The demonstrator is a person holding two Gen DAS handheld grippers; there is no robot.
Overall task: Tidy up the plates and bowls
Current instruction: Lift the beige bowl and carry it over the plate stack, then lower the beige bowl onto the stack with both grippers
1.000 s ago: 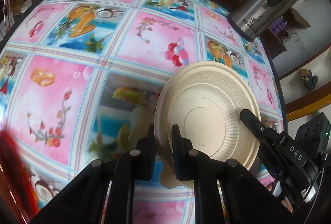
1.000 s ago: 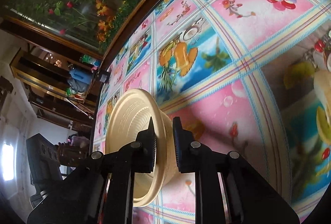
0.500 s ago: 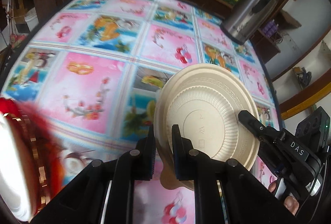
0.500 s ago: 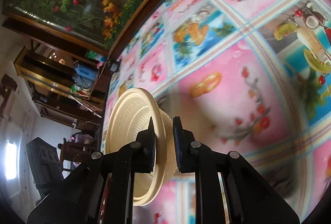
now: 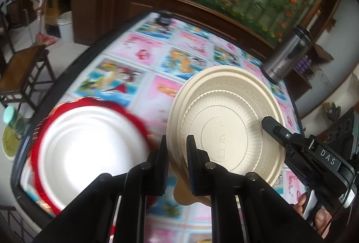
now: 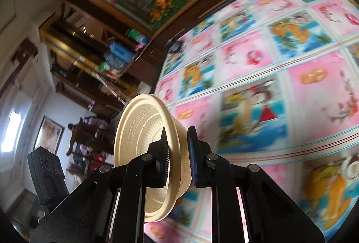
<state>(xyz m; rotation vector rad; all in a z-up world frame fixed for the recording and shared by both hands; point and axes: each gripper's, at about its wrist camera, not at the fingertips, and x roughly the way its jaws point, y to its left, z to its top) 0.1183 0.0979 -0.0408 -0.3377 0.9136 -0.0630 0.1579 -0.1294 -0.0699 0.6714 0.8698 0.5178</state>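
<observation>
A cream ribbed bowl (image 5: 224, 121) hangs tilted above the table, its underside facing the left wrist camera. My left gripper (image 5: 177, 148) is shut on its near rim. A finger (image 5: 276, 128) of my right gripper presses the bowl's right edge. In the right wrist view the same bowl (image 6: 143, 126) is seen edge-on, with my right gripper (image 6: 177, 144) shut on its wall. A white plate with a red rim (image 5: 89, 148) lies blurred on the table's left part, beside and below the bowl.
The table (image 5: 143, 56) wears a pink and blue picture cloth. A steel flask (image 5: 287, 59) stands at its far right edge and a small dark object (image 5: 165, 17) at the far edge. A wooden chair (image 5: 22, 68) stands left of the table. A hand (image 5: 323, 218) holds the right gripper's handle.
Both grippers have carried the cream bowl leftward and upward over the table. The red-rimmed plate has come into the left wrist view. Both grips on the bowl are unchanged.
</observation>
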